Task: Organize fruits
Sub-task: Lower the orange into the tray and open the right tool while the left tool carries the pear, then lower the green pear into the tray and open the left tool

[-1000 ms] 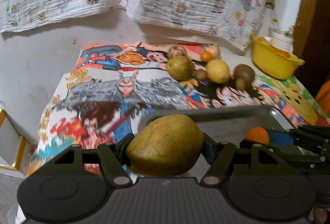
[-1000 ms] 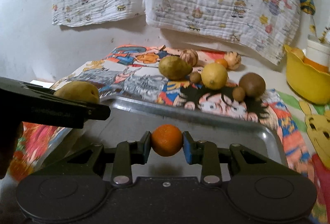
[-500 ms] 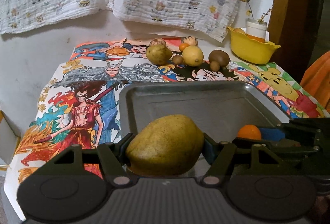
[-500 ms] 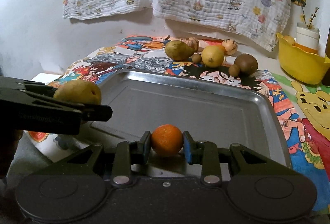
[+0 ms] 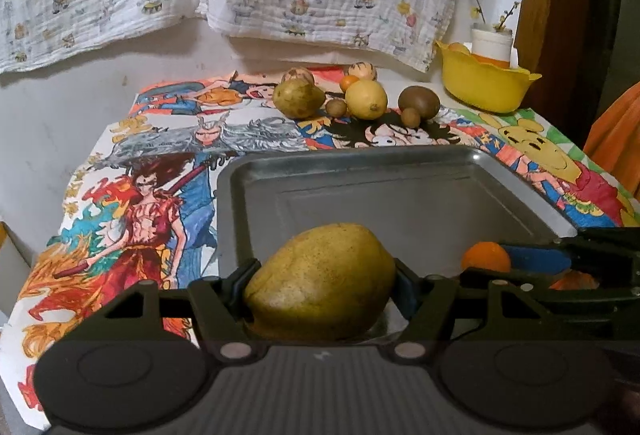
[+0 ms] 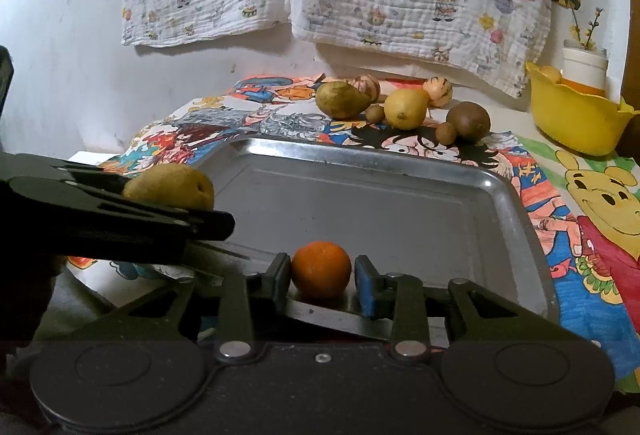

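My left gripper (image 5: pixel 322 277) is shut on a large yellow-brown pear (image 5: pixel 320 285), held over the near left part of the metal tray (image 5: pixel 360 157). In the right wrist view the same pear (image 6: pixel 170 187) shows beside the left gripper's black finger (image 6: pixel 120 215). My right gripper (image 6: pixel 322 273) is at the tray's near edge (image 6: pixel 360 323), and its jaws are opening. A small orange (image 6: pixel 321 269) rests between them on the tray, with a thin gap at the blue right pad (image 6: pixel 366 287). That orange (image 5: pixel 486 257) also shows at the right of the left wrist view.
Beyond the tray, several fruits lie on the cartoon-print cloth (image 5: pixel 140 195): a green pear (image 5: pixel 298 99), a lemon (image 5: pixel 366 99), a kiwi (image 5: pixel 419 102) and smaller ones. A yellow bowl (image 5: pixel 486 83) with a white cup stands at the back right. A patterned cloth hangs on the wall.
Both grippers drew back toward the tray's near edge with their fruit, so the whole tray came into view. The right jaws have parted slightly from the orange.
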{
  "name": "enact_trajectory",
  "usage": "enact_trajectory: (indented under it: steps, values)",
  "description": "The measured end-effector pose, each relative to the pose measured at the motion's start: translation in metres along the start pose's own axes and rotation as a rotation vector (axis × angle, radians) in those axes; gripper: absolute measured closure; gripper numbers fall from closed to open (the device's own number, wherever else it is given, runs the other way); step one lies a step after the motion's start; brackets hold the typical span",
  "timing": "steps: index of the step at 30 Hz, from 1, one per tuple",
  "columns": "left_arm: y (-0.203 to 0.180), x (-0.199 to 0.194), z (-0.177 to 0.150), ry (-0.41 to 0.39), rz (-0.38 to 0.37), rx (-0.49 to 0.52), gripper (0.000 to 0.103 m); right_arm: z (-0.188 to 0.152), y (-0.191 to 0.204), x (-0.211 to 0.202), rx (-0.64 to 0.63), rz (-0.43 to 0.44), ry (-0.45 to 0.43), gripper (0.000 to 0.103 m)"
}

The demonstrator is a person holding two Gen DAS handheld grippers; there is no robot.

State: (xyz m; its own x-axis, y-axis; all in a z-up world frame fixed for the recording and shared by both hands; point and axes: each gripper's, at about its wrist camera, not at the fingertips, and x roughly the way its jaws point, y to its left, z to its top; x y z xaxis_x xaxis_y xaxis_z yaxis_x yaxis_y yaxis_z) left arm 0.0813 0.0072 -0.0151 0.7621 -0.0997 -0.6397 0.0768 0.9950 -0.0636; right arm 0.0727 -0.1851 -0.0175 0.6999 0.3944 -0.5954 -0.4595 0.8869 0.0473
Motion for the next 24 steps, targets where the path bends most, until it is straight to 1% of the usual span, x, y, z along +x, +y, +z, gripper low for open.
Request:
enact_trajectory:
  steps: [3, 10, 11, 13, 17, 18, 19, 20, 21, 22, 23, 24]
  values:
    - [-0.002, 0.001, -0.002, 0.01, -0.007, 0.007, 0.031, 0.0, 0.0, -0.001, 0.005, 0.001, 0.0, 0.064]
    - [-0.004, 0.0, -0.003, 0.022, -0.007, -0.003, 0.03, -0.004, -0.006, -0.011, 0.023, -0.016, -0.016, 0.051]
    - [-0.004, -0.001, -0.004, 0.017, -0.005, -0.005, 0.029, -0.005, -0.006, -0.013, 0.027, -0.018, -0.021, 0.05]
    - [-0.004, -0.006, -0.004, -0.002, 0.008, 0.002, 0.024, -0.006, -0.008, -0.017, 0.033, -0.024, -0.03, 0.047]
    - [-0.005, -0.015, -0.004, -0.02, 0.027, 0.001, 0.022, -0.009, -0.011, -0.028, 0.051, -0.032, -0.052, 0.042]
    - [-0.006, -0.019, -0.005, -0.027, 0.029, -0.001, 0.02, -0.01, -0.012, -0.031, 0.054, -0.032, -0.06, 0.041]
    - [-0.006, -0.023, -0.006, -0.033, 0.032, -0.003, 0.017, -0.01, -0.012, -0.035, 0.057, -0.031, -0.069, 0.036]
    - [-0.006, -0.027, -0.007, -0.041, 0.036, -0.005, 0.014, -0.011, -0.013, -0.038, 0.061, -0.03, -0.078, 0.028]
    - [-0.006, -0.032, -0.008, -0.05, 0.039, -0.006, 0.008, -0.012, -0.014, -0.041, 0.066, -0.029, -0.087, 0.023]
    - [-0.005, -0.036, -0.01, -0.058, 0.041, -0.007, 0.002, -0.012, -0.014, -0.044, 0.07, -0.027, -0.094, 0.016]
    - [-0.004, -0.039, -0.012, -0.066, 0.041, -0.009, 0.001, -0.013, -0.015, -0.047, 0.074, -0.025, -0.101, 0.012]
    - [-0.003, -0.043, -0.014, -0.07, 0.035, -0.013, 0.001, -0.014, -0.016, -0.049, 0.076, -0.023, -0.104, 0.009]
